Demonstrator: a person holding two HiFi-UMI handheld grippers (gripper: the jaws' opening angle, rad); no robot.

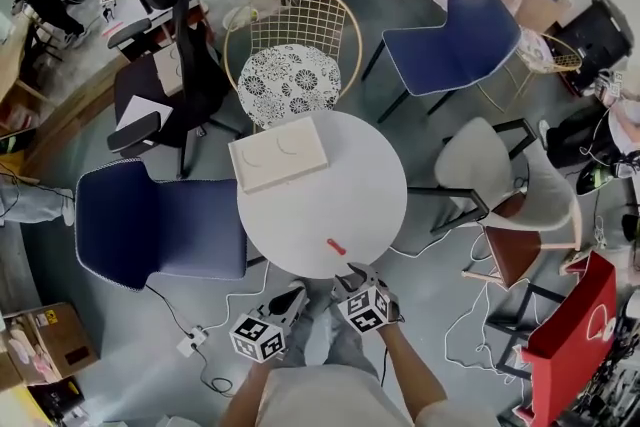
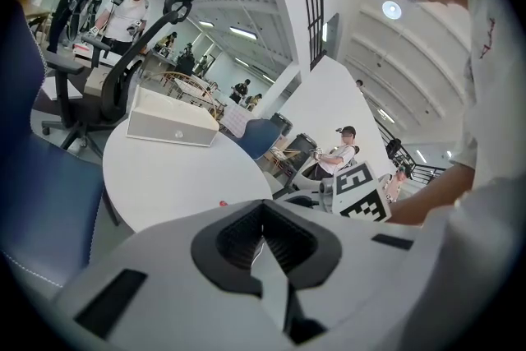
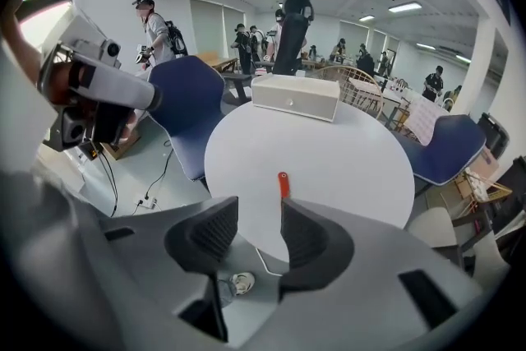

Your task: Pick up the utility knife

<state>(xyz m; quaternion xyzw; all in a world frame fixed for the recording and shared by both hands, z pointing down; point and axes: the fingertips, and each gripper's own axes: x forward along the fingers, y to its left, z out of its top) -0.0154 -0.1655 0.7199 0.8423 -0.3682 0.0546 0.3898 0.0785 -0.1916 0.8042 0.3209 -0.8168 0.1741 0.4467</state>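
Utility knife — slim, red-orange, small hole at far end.
Lies flat on white round table, just ahead of right gripper — jaws released, nothing between; left gripper clenched, empty.

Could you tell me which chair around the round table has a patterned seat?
The gold wire-backed chair just beyond the cream box: its seat has a black-and-white floral print, and all the others are plain.

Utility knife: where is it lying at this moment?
In the head view the utility knife lies on the round white table near its edge closest to the person, just beyond the right gripper.
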